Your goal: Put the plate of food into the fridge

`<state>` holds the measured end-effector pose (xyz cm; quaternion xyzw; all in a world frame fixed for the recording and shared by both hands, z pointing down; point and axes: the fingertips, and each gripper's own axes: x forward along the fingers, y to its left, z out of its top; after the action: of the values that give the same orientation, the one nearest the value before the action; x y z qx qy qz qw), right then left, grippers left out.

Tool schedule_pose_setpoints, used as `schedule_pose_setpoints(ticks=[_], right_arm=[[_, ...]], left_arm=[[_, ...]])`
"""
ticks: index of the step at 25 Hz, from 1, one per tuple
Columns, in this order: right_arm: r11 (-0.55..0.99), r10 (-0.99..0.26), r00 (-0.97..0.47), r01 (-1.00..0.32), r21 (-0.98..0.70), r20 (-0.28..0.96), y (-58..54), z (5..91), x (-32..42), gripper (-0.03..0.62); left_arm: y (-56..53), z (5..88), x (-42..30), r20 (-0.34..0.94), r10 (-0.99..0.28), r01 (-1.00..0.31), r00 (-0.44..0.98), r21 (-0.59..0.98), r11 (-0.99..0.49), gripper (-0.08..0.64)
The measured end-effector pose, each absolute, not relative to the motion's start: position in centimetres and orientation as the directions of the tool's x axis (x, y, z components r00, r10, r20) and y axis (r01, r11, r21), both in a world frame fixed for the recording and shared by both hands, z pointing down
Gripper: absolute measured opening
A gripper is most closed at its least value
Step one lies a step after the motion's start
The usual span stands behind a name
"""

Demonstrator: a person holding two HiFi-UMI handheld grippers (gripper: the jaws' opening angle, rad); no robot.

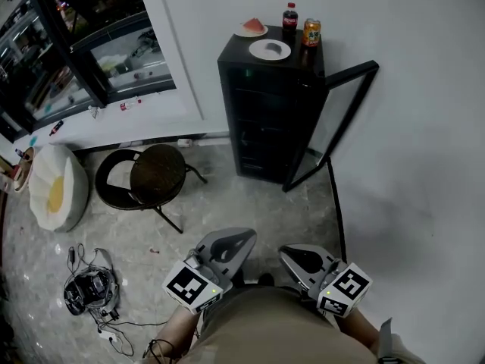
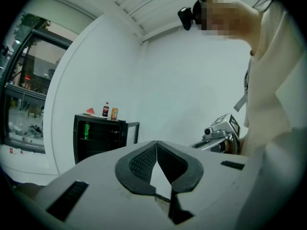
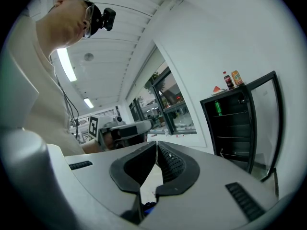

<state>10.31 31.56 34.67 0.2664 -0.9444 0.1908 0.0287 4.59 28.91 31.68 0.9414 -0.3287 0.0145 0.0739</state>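
A plate with a watermelon slice point(image 1: 251, 28) stands on top of the black mini fridge point(image 1: 269, 120), whose glass door point(image 1: 333, 123) hangs open to the right. Both grippers are far from it, held low in front of the person. My left gripper point(image 1: 244, 236) is shut with nothing in it, and so is my right gripper point(image 1: 286, 251). In the left gripper view the shut jaws point(image 2: 156, 143) point toward the fridge point(image 2: 98, 137) and the plate point(image 2: 90, 112). The right gripper view shows its jaws point(image 3: 157, 143) closed, the fridge point(image 3: 237, 123) and the plate point(image 3: 218, 88) at the right.
Also on the fridge top are an empty white plate point(image 1: 270, 49), a cola bottle point(image 1: 289, 17) and an orange can point(image 1: 311, 32). A green can point(image 3: 218, 108) sits inside. A round black stool point(image 1: 148, 177), a white cushion point(image 1: 54, 188) and tangled cables point(image 1: 91, 290) lie at the left.
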Motion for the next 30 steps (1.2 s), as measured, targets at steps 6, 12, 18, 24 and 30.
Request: schedule_pose_setpoints(ticks=[6,12,18,24,30], right_arm=[[0.771,-0.518,-0.837,-0.547,-0.327,0.179,29.0,34.7,8.5,0.026],[0.763,-0.527,-0.825,-0.565,-0.313,0.206,26.5,34.7,5.5,0.028],[0.746,-0.546,-0.802,-0.596,-0.296,0.240,24.0,34.9,2.8,0.027],[0.723,-0.576,-0.774,-0.633,-0.279,0.262,21.4,35.0,0.3,0.026],[0.696,-0.606,-0.747,-0.664,-0.272,0.273,19.4,35.2,-2.1,0.028]], left_arm=[[26.1,31.8,2.3,0.062,-0.606,-0.608,0.793,0.145,-0.780,0.011],[23.1,31.2,-0.7,0.030,-0.601,-0.597,0.799,0.163,-0.786,0.011],[20.7,31.7,-3.5,0.021,-0.583,-0.577,0.812,0.180,-0.797,0.011],[18.4,32.2,-6.2,0.013,-0.553,-0.544,0.833,0.201,-0.815,0.011],[16.4,32.3,-8.4,0.008,-0.512,-0.504,0.859,0.189,-0.843,0.011]])
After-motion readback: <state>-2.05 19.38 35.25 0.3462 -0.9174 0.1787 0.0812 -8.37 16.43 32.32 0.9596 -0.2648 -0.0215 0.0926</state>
